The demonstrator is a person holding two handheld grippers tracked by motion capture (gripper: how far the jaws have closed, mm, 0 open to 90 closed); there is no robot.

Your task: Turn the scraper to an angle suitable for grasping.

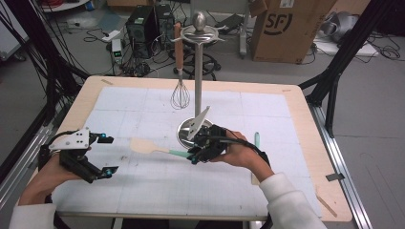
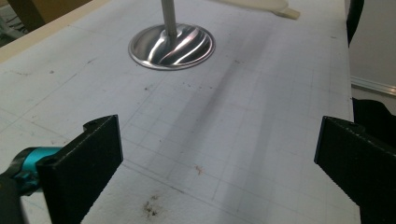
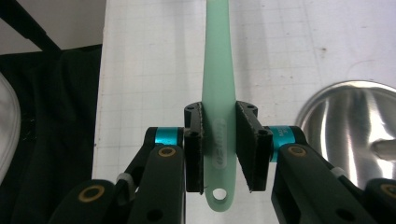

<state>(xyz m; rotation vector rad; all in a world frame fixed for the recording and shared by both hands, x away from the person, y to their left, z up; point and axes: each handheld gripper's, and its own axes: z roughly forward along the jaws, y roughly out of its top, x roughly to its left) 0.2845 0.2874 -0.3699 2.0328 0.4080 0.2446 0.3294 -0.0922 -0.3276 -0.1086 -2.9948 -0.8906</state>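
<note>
The right gripper [image 1: 197, 153] pinches the mint-green handle of a silicone spatula [image 1: 155, 148], both pads pressed on the handle near its hanging hole. The spatula's cream blade points left over the middle of the gridded surface [image 1: 143, 191], just near of the utensil stand's [image 1: 198, 71] round steel base. A whisk [image 1: 180, 93] with a wooden handle hangs from the stand's top on the far side. The left gripper [image 1: 106, 155] is at the left edge of the surface, its jaws spread wide with nothing between them.
</note>
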